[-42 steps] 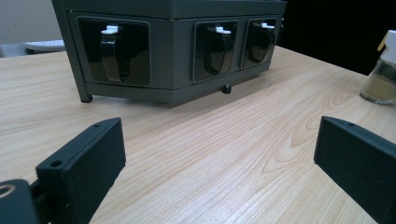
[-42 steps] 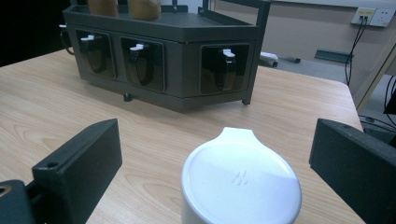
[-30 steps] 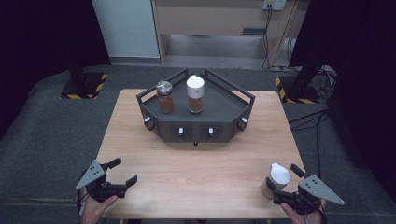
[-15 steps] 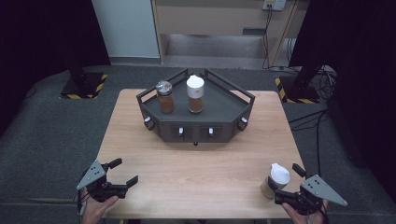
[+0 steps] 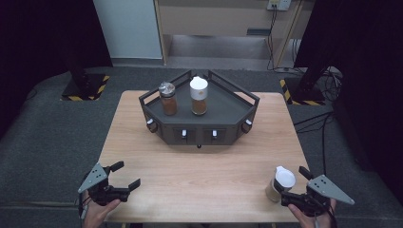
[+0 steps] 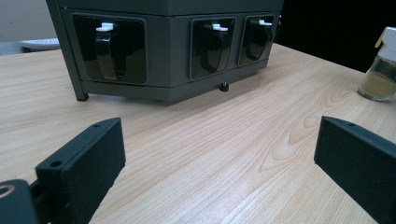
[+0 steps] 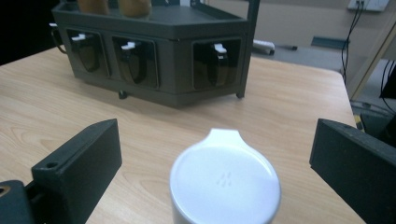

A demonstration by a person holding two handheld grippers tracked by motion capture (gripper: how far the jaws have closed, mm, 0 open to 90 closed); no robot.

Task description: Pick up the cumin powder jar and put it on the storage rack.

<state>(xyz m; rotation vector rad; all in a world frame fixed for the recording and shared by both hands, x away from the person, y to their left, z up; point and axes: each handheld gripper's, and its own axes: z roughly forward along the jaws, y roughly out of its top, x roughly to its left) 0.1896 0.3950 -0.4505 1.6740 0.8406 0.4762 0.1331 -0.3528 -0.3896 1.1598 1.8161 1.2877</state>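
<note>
Standing upright just ahead of the right claw (image 5: 295, 186), the white-capped jar (image 5: 280, 184) is framed between its spread jaws; the left claw (image 5: 124, 175), also spread, is held well apart from that jar.

No text, brand, number or sign can be read anywhere. The white-capped jar (image 5: 198, 96) on the dark rack (image 5: 228, 114) carries a small orange mark on its label, too small and blurred to make out. The white lid (image 7: 226, 181) of the jar between the right gripper's jaws bears a few tiny embossed dots near its middle, which form no letter or figure. The black-and-yellow striped strips (image 5: 103, 83) on the floor are hazard markings without words.
</note>
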